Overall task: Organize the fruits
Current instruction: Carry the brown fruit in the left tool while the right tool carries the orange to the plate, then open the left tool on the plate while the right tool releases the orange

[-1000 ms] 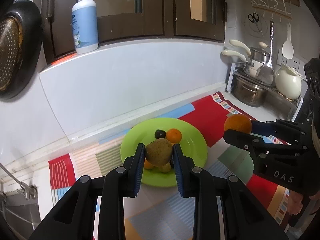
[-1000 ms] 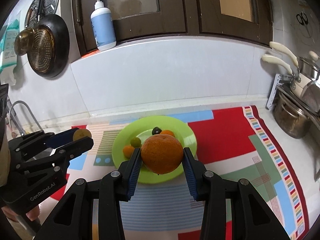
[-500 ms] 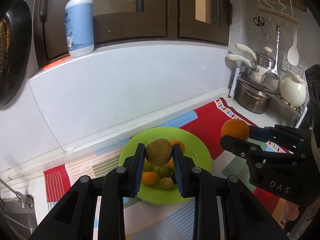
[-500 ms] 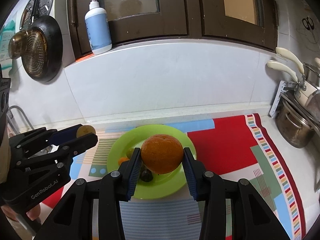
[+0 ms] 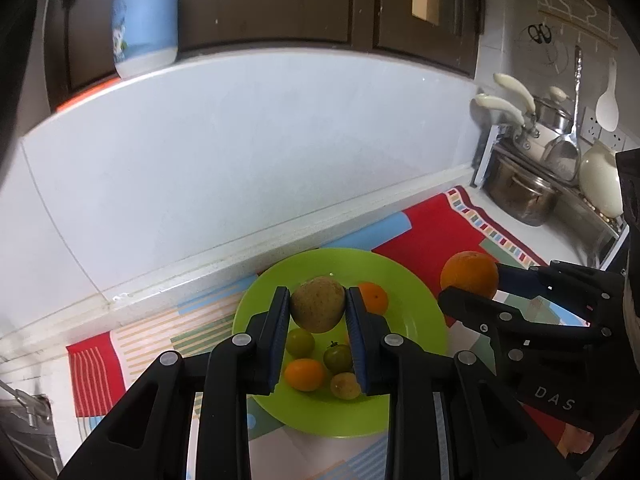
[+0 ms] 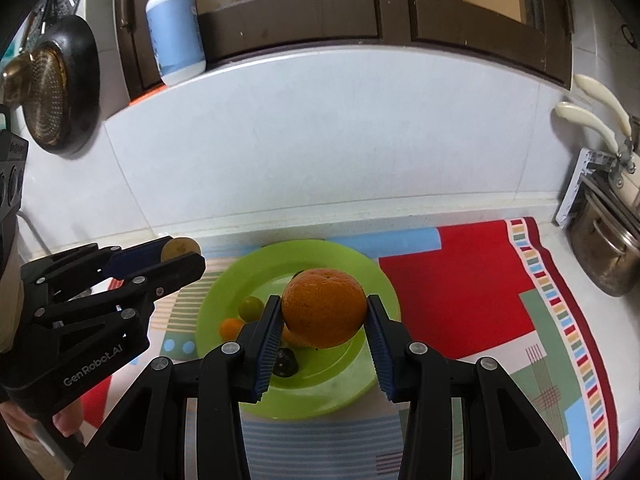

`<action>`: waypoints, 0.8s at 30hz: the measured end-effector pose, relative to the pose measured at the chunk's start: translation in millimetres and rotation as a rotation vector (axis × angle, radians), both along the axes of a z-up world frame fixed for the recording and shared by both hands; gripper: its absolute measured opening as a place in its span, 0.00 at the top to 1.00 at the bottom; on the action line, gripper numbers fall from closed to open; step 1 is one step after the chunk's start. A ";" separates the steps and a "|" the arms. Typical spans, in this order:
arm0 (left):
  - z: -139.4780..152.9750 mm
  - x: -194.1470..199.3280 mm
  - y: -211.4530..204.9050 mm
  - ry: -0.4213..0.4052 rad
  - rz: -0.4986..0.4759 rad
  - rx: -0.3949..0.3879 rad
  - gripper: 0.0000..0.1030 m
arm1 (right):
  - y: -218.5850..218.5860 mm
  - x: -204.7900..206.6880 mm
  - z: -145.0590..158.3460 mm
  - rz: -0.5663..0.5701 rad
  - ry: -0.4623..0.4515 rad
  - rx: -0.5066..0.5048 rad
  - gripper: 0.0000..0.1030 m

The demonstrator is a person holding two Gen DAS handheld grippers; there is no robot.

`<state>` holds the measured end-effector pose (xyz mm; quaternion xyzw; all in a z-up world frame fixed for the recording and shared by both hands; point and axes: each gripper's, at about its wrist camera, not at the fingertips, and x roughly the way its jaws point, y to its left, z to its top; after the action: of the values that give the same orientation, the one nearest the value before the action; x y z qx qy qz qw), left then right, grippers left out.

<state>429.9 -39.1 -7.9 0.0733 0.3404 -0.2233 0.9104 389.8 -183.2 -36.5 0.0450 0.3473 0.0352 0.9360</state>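
Observation:
My left gripper is shut on a brownish-green round fruit, held just above the back half of the lime-green plate. On that plate lie several small fruits: a mandarin, green ones and a small orange one. My right gripper is shut on a large orange, hanging over the plate's middle. A dark fruit lies under it. In each wrist view the other gripper appears from the side, the right gripper and the left gripper, each with its fruit.
The plate rests on a colourful patchwork mat against a white backsplash. Steel pots and hanging utensils crowd the right end of the counter. A blue soap bottle stands on the ledge above. A dark pan hangs at the left.
Both grippers have moved forward and a little down, so the plate now lies right under their fingers. Each keeps its fruit in an unchanged grip.

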 end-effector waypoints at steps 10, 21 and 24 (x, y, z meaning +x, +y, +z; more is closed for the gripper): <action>-25.8 25.8 -7.5 0.040 -0.001 0.016 0.73 | -6.2 24.2 -25.2 0.004 0.051 0.006 0.59; -53.4 45.9 -17.9 0.082 -0.017 0.042 0.73 | -11.4 39.0 -49.4 -0.001 0.114 0.017 0.59; -59.6 50.5 -21.4 0.091 -0.022 0.052 0.73 | -13.2 42.5 -55.4 0.003 0.132 0.027 0.59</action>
<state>480.4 -60.6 -67.5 0.0905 0.3866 -0.2275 0.8892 432.3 -196.4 -91.8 0.0592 0.4079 0.0382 0.9103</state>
